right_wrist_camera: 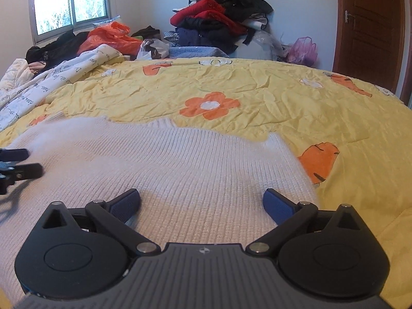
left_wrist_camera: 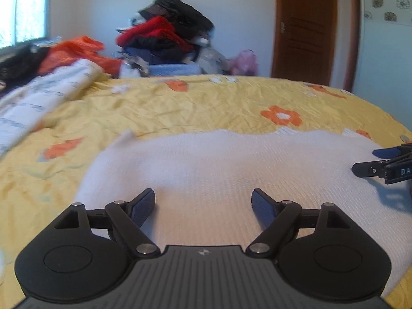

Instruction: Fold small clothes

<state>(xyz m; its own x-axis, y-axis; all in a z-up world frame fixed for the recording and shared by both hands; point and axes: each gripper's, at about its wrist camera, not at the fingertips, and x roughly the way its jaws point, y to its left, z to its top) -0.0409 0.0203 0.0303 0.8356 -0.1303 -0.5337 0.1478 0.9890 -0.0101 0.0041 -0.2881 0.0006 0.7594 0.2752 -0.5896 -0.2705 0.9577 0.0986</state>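
A white ribbed knit garment, seemingly a small sweater, is spread flat on the near part of the bed, directly under both grippers, with a ragged far edge and a ribbed corner turned up at its right side. It is judged to be light, soft and limp, with no stiffness to hold a shape, so a fold would be expected to sag unless the cloth is carried by two points at once; the coarse knit should give the pads good purchase and is unlikely to slip, though it may stretch if pulled hard. An edge or corner is judged the best place to be taken, pinched through the layers rather than on the flat middle. The left gripper is seen with its jaws spread wide and nothing between them, hovering over the garment's near left part; the right gripper is likewise wide open and empty over the near right part. The bed is covered by a crumpled yellow bedspread with orange flowers, a soft yielding surface. Beyond it, a pile of dark and red clothes, an orange plastic bag, a window and a brown door are visible
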